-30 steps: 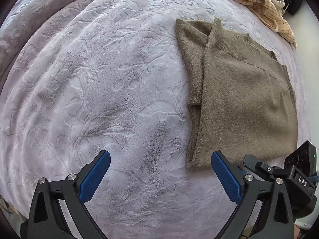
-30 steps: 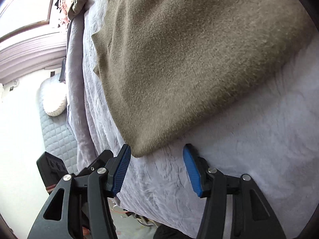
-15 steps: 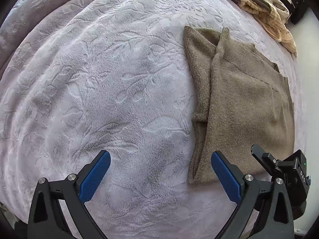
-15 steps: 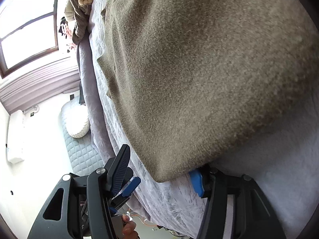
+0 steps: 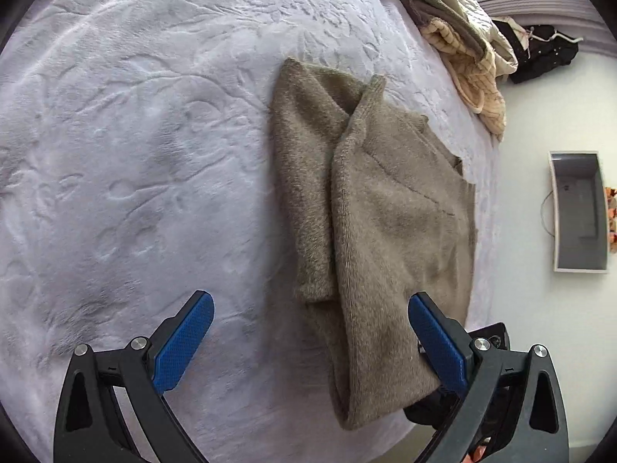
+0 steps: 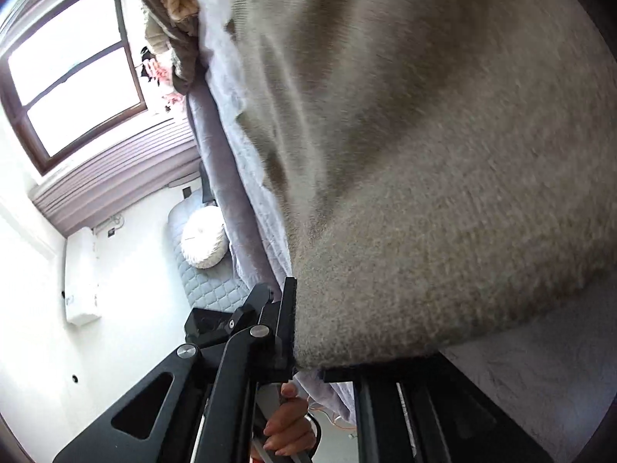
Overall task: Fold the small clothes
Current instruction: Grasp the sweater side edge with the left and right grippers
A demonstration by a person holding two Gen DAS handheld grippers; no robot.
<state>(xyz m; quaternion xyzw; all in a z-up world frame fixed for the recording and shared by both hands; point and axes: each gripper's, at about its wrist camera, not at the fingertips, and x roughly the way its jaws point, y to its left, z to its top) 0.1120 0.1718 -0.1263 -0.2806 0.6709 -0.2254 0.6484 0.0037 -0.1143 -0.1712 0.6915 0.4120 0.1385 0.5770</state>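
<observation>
An olive-brown knit sweater [image 5: 385, 212], folded lengthwise, lies on the lilac bedspread [image 5: 135, 154] near the bed's right edge. My left gripper [image 5: 308, 305] is open just above its near end, and the cloth lies between the blue fingers [image 5: 185, 339] without touching them. My right gripper [image 6: 299, 347] has its jaws closing tight on the sweater's near right corner [image 6: 385, 308], and the knit is bunched over them and hides the far finger. The right gripper's black body [image 5: 493, 337] shows behind my left gripper's right finger.
A heap of beige and grey clothes [image 5: 462, 38] sits at the bed's far right corner. Past the bed's edge, a grey box [image 5: 578, 212] stands on the white floor. A person's hand [image 6: 285, 424] holds the right gripper's handle. A round white cushion [image 6: 202, 237] is beside the bed.
My left gripper swung right and tilted down, so the sweater's near end now lies between its fingers. My right gripper went from open around the corner to shut on it.
</observation>
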